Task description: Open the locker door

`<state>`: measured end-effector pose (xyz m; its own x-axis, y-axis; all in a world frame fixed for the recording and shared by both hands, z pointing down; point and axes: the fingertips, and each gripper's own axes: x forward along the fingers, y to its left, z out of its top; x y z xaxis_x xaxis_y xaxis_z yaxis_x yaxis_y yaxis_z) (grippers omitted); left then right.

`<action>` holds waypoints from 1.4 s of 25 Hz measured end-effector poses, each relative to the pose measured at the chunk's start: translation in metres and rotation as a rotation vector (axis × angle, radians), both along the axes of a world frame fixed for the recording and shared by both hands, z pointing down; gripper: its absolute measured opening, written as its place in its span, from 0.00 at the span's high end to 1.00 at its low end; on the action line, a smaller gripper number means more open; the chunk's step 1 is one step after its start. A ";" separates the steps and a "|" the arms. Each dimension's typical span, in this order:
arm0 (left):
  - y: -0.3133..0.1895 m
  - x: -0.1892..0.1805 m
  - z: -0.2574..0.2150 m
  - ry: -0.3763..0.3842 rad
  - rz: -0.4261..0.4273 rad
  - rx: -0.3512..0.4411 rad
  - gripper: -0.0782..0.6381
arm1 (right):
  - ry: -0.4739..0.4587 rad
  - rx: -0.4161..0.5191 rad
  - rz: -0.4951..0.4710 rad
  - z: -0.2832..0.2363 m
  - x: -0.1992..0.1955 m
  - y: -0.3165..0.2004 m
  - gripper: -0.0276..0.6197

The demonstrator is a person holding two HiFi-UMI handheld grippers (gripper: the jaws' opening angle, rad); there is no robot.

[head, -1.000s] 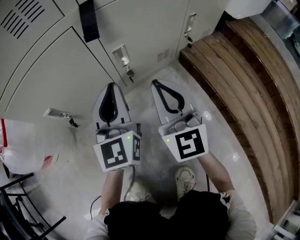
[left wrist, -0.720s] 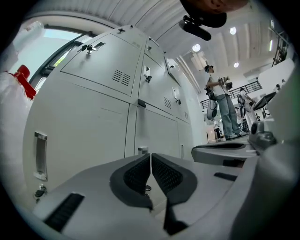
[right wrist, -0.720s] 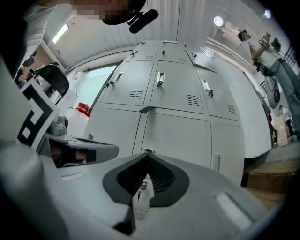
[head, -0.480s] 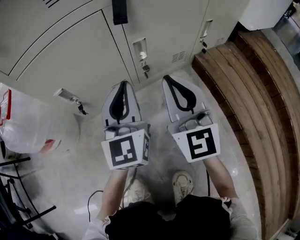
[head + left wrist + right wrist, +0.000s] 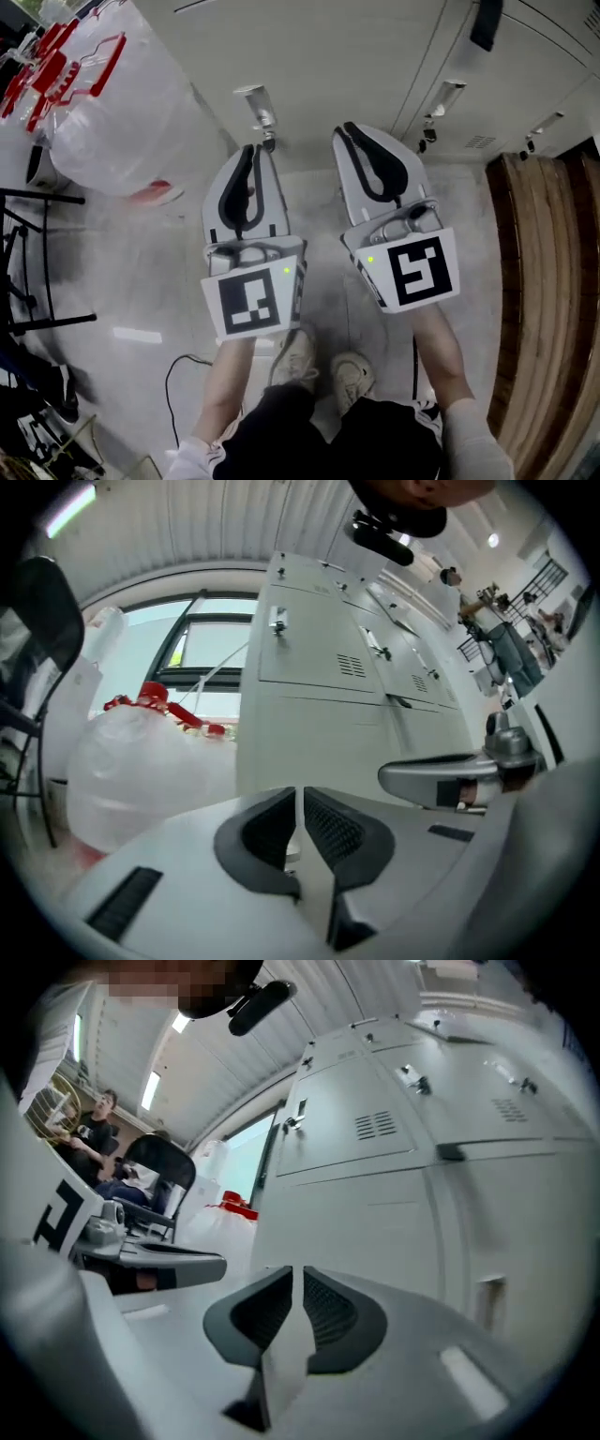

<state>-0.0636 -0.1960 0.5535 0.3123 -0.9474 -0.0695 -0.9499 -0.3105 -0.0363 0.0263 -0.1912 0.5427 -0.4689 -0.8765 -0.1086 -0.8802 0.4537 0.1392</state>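
Note:
A row of pale grey locker doors [image 5: 337, 56] runs across the top of the head view. One latch with a key [image 5: 259, 108] sits just beyond my left gripper [image 5: 249, 150], which is shut and empty. A second latch [image 5: 441, 98] lies to the right of my right gripper [image 5: 349, 128]. The right jaws have just been opening a little, only a thin slit shows, and nothing is between them. Both grippers point level at the lockers without touching them. An upper latch [image 5: 277, 623] shows above the left gripper [image 5: 300, 794]. The right gripper [image 5: 297, 1274] faces a vented door [image 5: 375, 1127].
A big clear plastic bag [image 5: 112, 103] with red-trimmed things stands on the floor at the left, beside a black metal frame [image 5: 37, 244]. A wooden bench [image 5: 553, 281] runs down the right side. A cable [image 5: 183, 370] lies by the person's feet.
Both grippers have swung left along the locker row. The plastic bag has come into the upper left, the bench has slid to the far right, and a different latch is in front of the left gripper.

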 end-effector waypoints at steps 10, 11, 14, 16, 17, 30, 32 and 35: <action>0.000 -0.094 0.004 -0.033 -0.125 -0.003 0.81 | 0.085 -0.158 -0.134 0.051 -0.112 -0.066 0.66; -0.002 -0.095 0.010 -0.038 -0.114 -0.024 0.76 | 0.088 -0.165 -0.130 0.053 -0.113 -0.072 0.66; -0.008 -0.099 0.021 -0.026 -0.117 -0.063 0.74 | 0.083 -0.180 -0.135 0.057 -0.116 -0.081 0.66; -0.013 -0.103 0.026 0.008 -0.145 -0.091 0.74 | 0.080 -0.193 -0.136 0.059 -0.118 -0.084 0.66; -0.015 -0.104 0.026 0.026 -0.152 -0.097 0.74 | 0.080 -0.198 -0.135 0.060 -0.118 -0.086 0.66; -0.004 -0.090 0.021 0.109 0.005 -0.111 0.75 | 0.028 -0.240 -0.161 0.059 -0.108 -0.069 0.79; 0.001 -0.081 0.019 0.121 0.064 -0.099 0.74 | 0.002 -0.238 -0.141 0.058 -0.103 -0.062 0.90; 0.002 -0.066 0.021 0.117 0.166 -0.079 0.74 | -0.001 -0.247 -0.185 0.059 -0.103 -0.045 0.90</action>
